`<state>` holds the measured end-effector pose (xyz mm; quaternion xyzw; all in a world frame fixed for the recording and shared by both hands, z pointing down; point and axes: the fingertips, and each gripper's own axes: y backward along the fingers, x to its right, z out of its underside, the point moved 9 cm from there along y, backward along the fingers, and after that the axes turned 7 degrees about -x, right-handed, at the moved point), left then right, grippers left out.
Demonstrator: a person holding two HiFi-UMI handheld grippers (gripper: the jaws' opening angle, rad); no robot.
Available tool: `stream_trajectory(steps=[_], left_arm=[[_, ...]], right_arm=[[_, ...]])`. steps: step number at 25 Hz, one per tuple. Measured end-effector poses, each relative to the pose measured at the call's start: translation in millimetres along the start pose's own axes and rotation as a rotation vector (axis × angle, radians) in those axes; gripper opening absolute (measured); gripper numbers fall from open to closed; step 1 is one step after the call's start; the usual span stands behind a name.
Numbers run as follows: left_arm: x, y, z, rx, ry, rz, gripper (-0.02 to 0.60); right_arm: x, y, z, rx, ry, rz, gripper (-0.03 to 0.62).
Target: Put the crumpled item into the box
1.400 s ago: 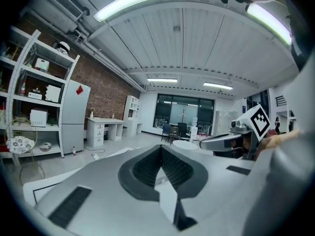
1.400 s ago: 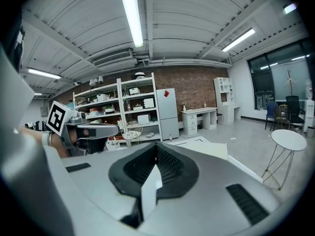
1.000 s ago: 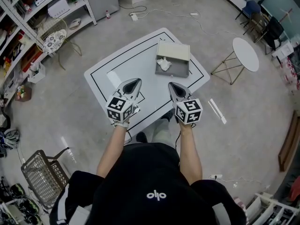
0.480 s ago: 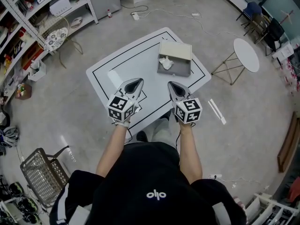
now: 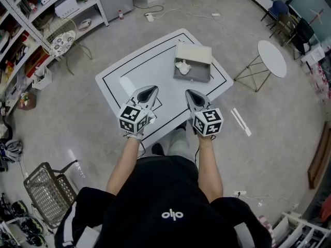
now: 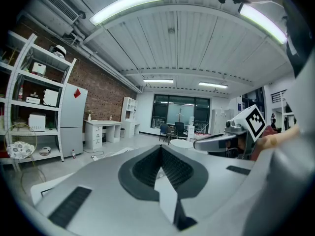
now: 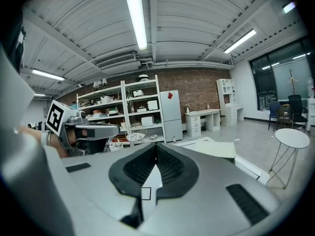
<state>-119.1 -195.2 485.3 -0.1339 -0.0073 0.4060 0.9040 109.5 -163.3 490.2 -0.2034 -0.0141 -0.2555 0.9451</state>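
Observation:
A grey open box [image 5: 192, 68] stands on the far part of the white table [image 5: 134, 71], its lid raised at the back. A crumpled white item [image 5: 183, 67] lies inside the box at its left side. My left gripper [image 5: 148, 90] and right gripper [image 5: 190, 94] hover side by side over the table's near edge, well short of the box. Both are shut with nothing between the jaws. In the right gripper view the right gripper [image 7: 156, 149] points toward the box [image 7: 214, 149]. The left gripper [image 6: 161, 149] points level across the room.
A small round white side table [image 5: 270, 59] stands right of the table. Shelving [image 5: 31, 19] lines the left wall, and a wire basket [image 5: 49, 192] sits on the floor at lower left. A white strip [image 5: 239, 122] lies on the floor near the table's right corner.
The head view has shifted slightly, so the table and box sit a little higher in the picture. Both grippers hold the same place and stay shut.

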Motion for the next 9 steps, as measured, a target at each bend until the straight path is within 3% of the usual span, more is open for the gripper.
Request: stream_trajectory(steps=[9], left_arm=[[9.0,1.1,-1.5,0.008,-0.003,-0.007,0.006]], right_arm=[[2.5,9.7,6.5,0.008,-0.015,0.002,0.009]])
